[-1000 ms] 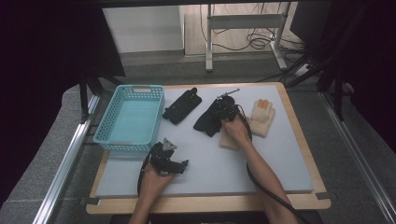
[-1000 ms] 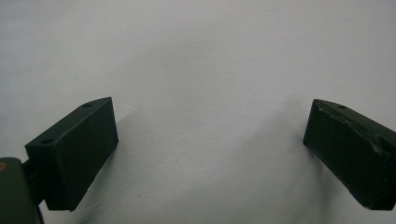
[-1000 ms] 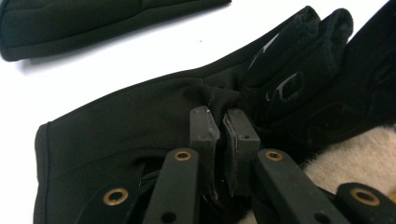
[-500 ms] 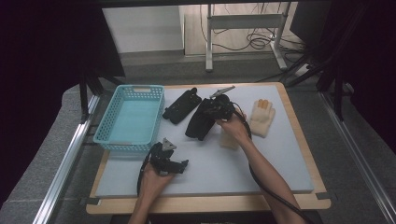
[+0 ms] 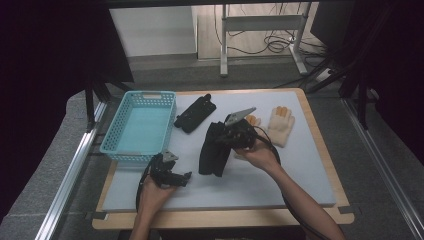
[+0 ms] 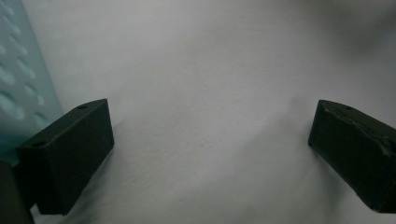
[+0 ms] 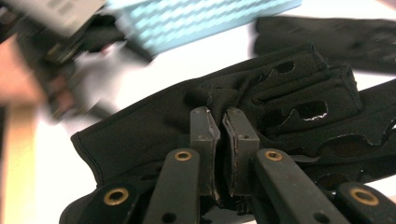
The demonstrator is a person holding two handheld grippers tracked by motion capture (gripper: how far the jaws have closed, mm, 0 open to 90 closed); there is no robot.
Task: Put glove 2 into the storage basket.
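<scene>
The right gripper (image 5: 235, 134) has its fingers (image 7: 204, 140) pressed together on a fold of the black glove (image 5: 214, 152), which hangs from them just right of the blue basket (image 5: 137, 125), its lower end on the desk (image 5: 280, 180); how much cloth lies between the pads is hidden. The left gripper (image 5: 170, 172) rests near the basket's front corner, fingers (image 6: 70, 154) wide apart over bare desk; a second black glove (image 5: 195, 115) and a cream glove (image 5: 280, 125) lie farther right of the basket, and another cream glove is mostly hidden behind the right gripper.
</scene>
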